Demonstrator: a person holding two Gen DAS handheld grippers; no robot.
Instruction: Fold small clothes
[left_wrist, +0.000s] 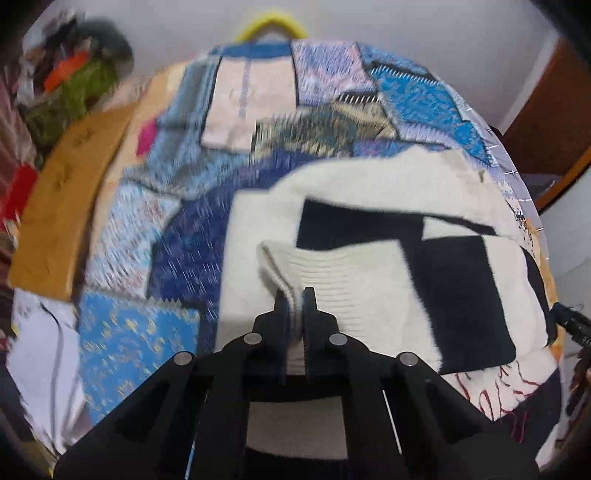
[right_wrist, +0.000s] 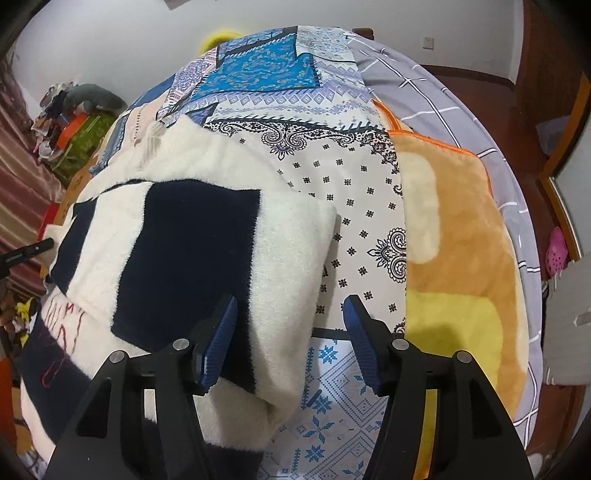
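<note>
A cream and navy block-patterned sweater (left_wrist: 369, 221) lies on a patchwork blue bedspread (left_wrist: 147, 229). My left gripper (left_wrist: 294, 299) is shut on the sweater's ribbed cream cuff (left_wrist: 295, 266) and holds it lifted over the sweater's body. In the right wrist view the sweater (right_wrist: 207, 236) lies partly folded, with its edge between the fingers. My right gripper (right_wrist: 290, 314) is open, hovering just over the sweater's right edge, holding nothing.
An orange and yellow fleece blanket (right_wrist: 458, 236) lies to the right on a grey checked sheet (right_wrist: 443, 88). A tan cardboard piece (left_wrist: 62, 199) lies at the bed's left. Cluttered items (left_wrist: 70, 74) sit at the far left. A wooden door (left_wrist: 546, 122) stands at the right.
</note>
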